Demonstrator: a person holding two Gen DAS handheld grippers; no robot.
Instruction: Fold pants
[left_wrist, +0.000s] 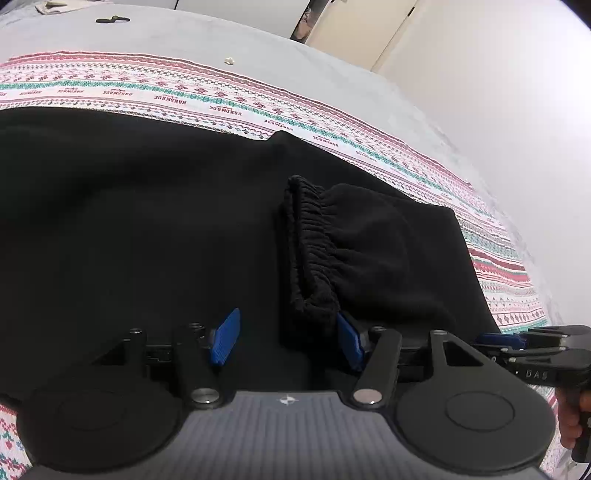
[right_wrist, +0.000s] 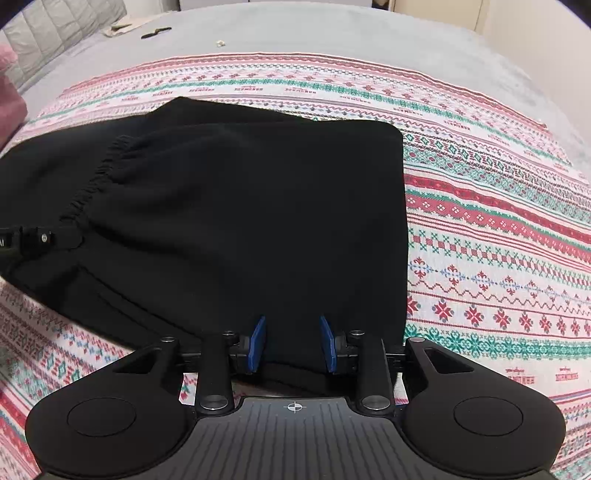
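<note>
Black pants (left_wrist: 147, 229) lie folded on a patterned blanket (left_wrist: 221, 103). The elastic cuffs (left_wrist: 310, 251) rest on top of the fabric. My left gripper (left_wrist: 288, 341) is open just above the pants, its right pad next to the cuff's near end. In the right wrist view the pants (right_wrist: 258, 206) fill the middle, with the gathered cuff (right_wrist: 96, 173) at the left. My right gripper (right_wrist: 293, 343) is open over the near edge of the pants, holding nothing. It also shows at the right edge of the left wrist view (left_wrist: 532, 347).
The blanket (right_wrist: 498, 258) covers a grey bed (right_wrist: 332, 33). A small dark object (left_wrist: 112, 19) and a white scrap (left_wrist: 229, 60) lie far back on the bed. A cream wall and cupboard doors (left_wrist: 369, 29) stand beyond the bed.
</note>
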